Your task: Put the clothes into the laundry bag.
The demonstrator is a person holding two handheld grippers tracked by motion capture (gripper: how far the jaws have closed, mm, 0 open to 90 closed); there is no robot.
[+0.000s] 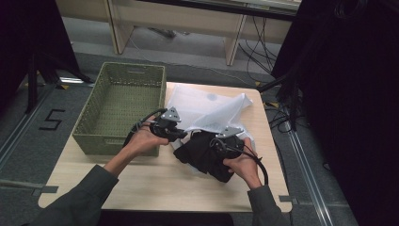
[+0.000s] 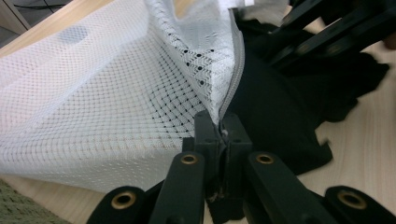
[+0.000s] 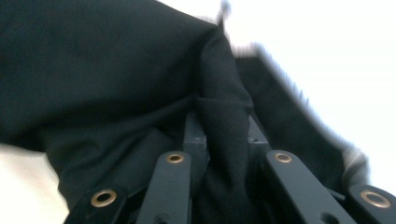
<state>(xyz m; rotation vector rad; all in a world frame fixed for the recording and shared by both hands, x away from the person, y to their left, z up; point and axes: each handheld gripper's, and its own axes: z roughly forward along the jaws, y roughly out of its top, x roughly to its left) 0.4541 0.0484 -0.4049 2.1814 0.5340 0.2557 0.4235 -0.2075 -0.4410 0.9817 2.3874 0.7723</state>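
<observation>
A white mesh laundry bag [image 1: 207,108] lies on the table with a black garment [image 1: 202,155] bunched at its near edge. My left gripper [image 1: 181,134] is shut on the bag's zipper edge [image 2: 232,88], and the mesh [image 2: 93,93] spreads away to the left of its jaws [image 2: 223,123]. My right gripper [image 1: 211,142] sits on the garment, shut on a fold of the black cloth [image 3: 116,70] that stands between its jaws [image 3: 225,121]. The left gripper view shows the garment [image 2: 280,112] lying against the bag's mouth, with the right gripper's black arms [image 2: 327,32] farther off above it.
A green woven basket [image 1: 94,136] stands empty at the table's left side, close to my left hand. The pale wooden table [image 1: 155,183] has bare room along its near edge. Dark curtains, cables and floor rails surround the table.
</observation>
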